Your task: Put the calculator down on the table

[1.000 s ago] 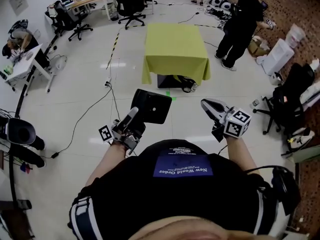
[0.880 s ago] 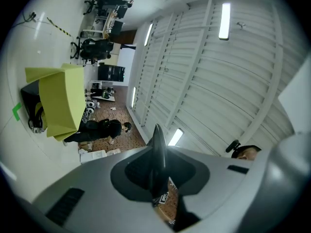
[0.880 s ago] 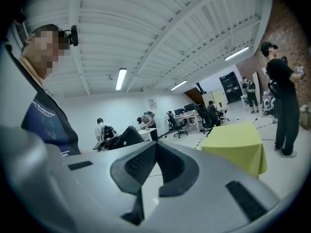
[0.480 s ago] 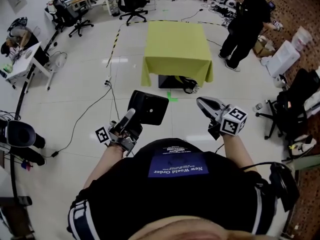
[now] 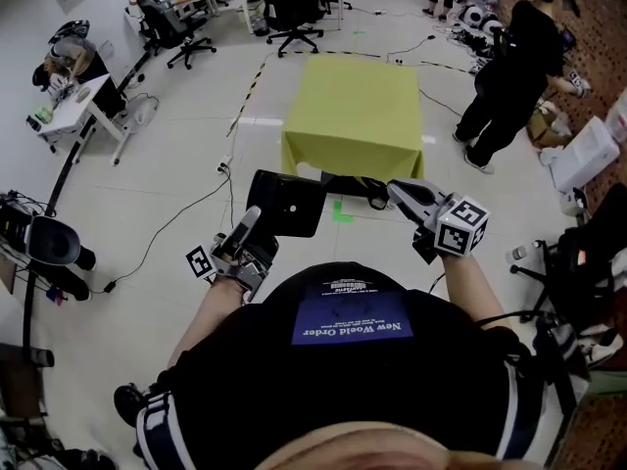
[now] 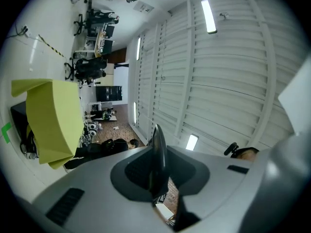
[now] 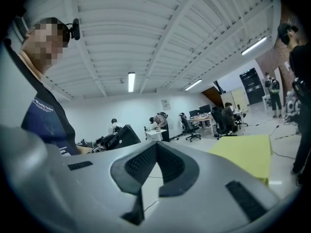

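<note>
Currently left gripper [image 5: 253, 220] fingers pinch the calculator [image 5: 286, 204] by its edge, up in the air, short of the yellow desk [image 5: 358, 116]; right gripper [image 5: 400, 192] fingers pressed together, empty. Get over the cloth, level it, lower flat, then release

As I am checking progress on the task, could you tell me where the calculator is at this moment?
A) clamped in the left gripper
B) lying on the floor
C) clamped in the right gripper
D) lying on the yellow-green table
A: the left gripper has its jaws closed on the thin edge of the calculator, which the head view shows held above the floor, short of the table.
</note>
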Tool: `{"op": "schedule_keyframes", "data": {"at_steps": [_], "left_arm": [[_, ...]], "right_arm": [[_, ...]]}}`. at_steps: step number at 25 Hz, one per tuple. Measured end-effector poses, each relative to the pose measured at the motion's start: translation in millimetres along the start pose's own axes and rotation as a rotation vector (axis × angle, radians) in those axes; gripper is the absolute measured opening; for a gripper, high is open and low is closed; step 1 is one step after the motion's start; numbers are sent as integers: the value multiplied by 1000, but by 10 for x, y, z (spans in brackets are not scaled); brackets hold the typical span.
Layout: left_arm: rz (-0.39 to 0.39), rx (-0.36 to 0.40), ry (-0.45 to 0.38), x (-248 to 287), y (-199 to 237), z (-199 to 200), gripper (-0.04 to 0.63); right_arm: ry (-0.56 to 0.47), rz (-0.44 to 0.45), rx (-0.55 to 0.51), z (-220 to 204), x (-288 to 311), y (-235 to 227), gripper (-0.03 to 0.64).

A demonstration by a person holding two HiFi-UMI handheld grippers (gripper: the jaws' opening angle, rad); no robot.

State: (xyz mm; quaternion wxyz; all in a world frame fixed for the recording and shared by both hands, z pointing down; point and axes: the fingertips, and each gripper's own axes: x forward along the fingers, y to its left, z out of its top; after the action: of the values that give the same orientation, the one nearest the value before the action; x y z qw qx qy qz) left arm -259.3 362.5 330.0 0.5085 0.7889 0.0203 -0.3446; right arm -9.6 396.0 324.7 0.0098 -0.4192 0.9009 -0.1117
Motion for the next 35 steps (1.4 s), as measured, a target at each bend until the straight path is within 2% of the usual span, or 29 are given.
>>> {"op": "schedule_keyframes", "data": {"at_steps": [5,8,12,16,19,23,26,29,35], "left_arm": [[33,4,15,402,172,-213,78],[63,-1,32,508,294,-268,78],[62,-32,40,665,490,-115,78],[29,-71,86,794,773,66,78],[-10,-93,122,913,992,390,78],[-44,-105,171,1116,1120,1036,78],[-49,-112,205,1182,1203,1502,78],[-39,-129,235,1175,1335,1901,78],[-38,-163,253,1220,1747,2421,78]], "right_arm": [[-9,6,28,5,-176,-496,-12],[-14,8,47,-43,-200,-632,-12],[-4,-8,56,-66,-90,-812,-12],[8,-61,39,-76,34,-959,-12],[4,-119,9,35,240,-1106,-12],[-31,-181,-26,375,669,-1252,-12],[-67,-222,-13,503,1032,-1377,-12],[-84,-238,28,507,1431,-1441,-12],[-21,-265,31,387,1927,-1670,-12]]}}
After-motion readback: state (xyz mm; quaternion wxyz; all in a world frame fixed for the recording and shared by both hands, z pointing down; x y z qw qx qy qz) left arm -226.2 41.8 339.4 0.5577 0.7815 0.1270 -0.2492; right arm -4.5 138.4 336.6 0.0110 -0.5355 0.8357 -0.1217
